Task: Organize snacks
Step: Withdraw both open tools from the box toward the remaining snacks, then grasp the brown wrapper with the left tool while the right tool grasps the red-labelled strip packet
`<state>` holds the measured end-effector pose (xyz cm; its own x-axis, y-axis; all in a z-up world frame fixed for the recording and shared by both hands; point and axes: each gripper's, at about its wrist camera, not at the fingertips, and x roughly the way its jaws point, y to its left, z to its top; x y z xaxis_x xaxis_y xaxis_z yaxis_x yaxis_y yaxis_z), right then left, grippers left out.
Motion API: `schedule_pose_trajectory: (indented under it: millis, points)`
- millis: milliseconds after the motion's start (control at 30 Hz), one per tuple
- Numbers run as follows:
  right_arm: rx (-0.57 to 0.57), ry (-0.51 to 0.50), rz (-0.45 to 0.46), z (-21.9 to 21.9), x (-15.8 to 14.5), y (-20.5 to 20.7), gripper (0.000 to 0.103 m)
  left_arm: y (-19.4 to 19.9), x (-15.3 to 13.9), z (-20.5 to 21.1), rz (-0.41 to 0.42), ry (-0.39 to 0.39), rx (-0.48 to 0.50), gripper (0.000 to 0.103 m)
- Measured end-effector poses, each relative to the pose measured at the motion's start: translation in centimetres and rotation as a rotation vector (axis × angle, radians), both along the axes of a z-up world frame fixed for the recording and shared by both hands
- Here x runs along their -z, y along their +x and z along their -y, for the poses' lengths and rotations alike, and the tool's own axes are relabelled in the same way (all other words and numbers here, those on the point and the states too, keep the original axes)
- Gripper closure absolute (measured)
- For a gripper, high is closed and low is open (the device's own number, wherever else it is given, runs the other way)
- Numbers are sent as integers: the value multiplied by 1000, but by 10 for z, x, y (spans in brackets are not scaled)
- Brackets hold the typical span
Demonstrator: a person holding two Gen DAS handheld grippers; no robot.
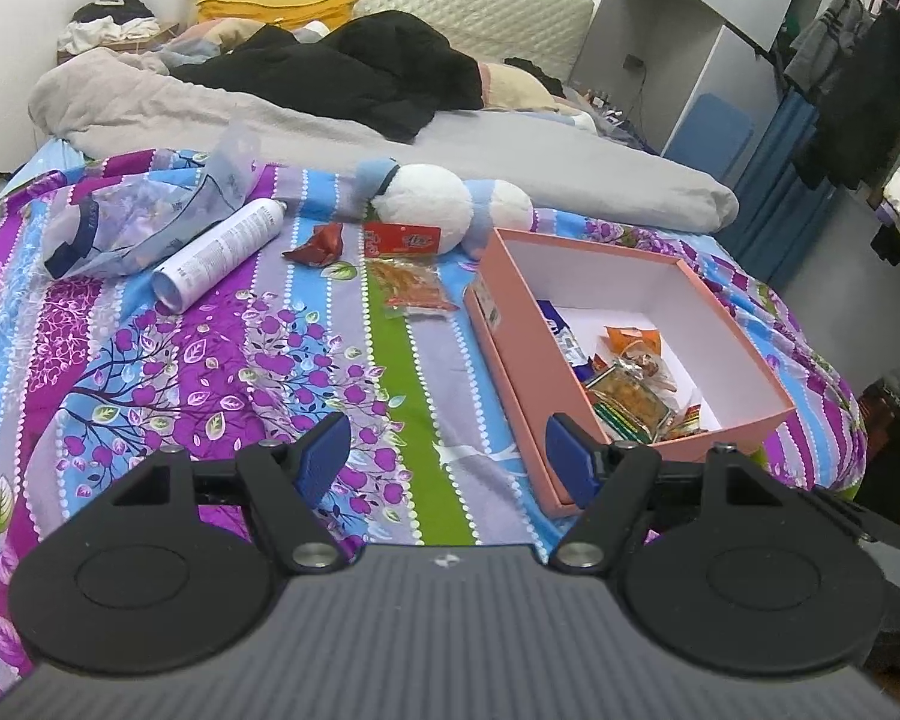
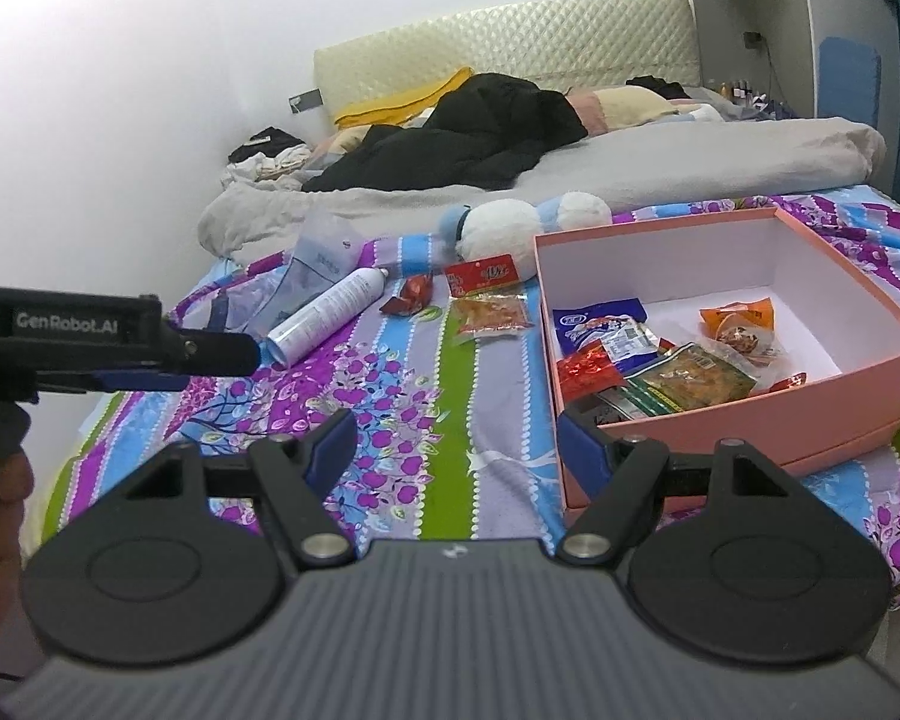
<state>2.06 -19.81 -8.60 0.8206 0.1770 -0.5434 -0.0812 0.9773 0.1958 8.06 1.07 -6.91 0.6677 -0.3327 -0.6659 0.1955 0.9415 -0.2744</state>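
On the floral purple bedsheet [image 1: 168, 360] lie a white cylindrical spray can [image 1: 219, 252], a crumpled clear plastic bag [image 1: 132, 222] and a white-and-blue plush toy [image 1: 432, 204].

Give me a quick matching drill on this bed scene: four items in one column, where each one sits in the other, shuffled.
Items:
1. blue snack packet
2. white spray can
3. small red wrapper
4. plush toy

Places:
A. on the bedspread, between the can and the red-topped packet
B. inside the pink box
C. behind the loose snacks, by the grey duvet
D. lying beside the clear plastic bag

Pairs: 1-B, 2-D, 3-A, 4-C
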Motion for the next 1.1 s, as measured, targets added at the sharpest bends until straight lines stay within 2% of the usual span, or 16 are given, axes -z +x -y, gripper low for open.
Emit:
schedule_pose_trajectory:
  millis: [267,567,800,933,1100]
  points:
    - [-6,-29,-28,-10,12,25,28,33,18,-10,-40,1,-22,27]
    - [-40,-73,-23,-33,25,64,29,93,47,-25,-78,-8,-64,27]
    - [-69,-121,-3,-56,39,117,29,162,81,-42,-110,0,-90,27]
    - [-73,-150,-20,-66,59,155,32,209,104,-47,-119,29,-84,27]
    - [-76,-239,-39,-78,92,203,37,271,133,-47,-127,75,-59,27]
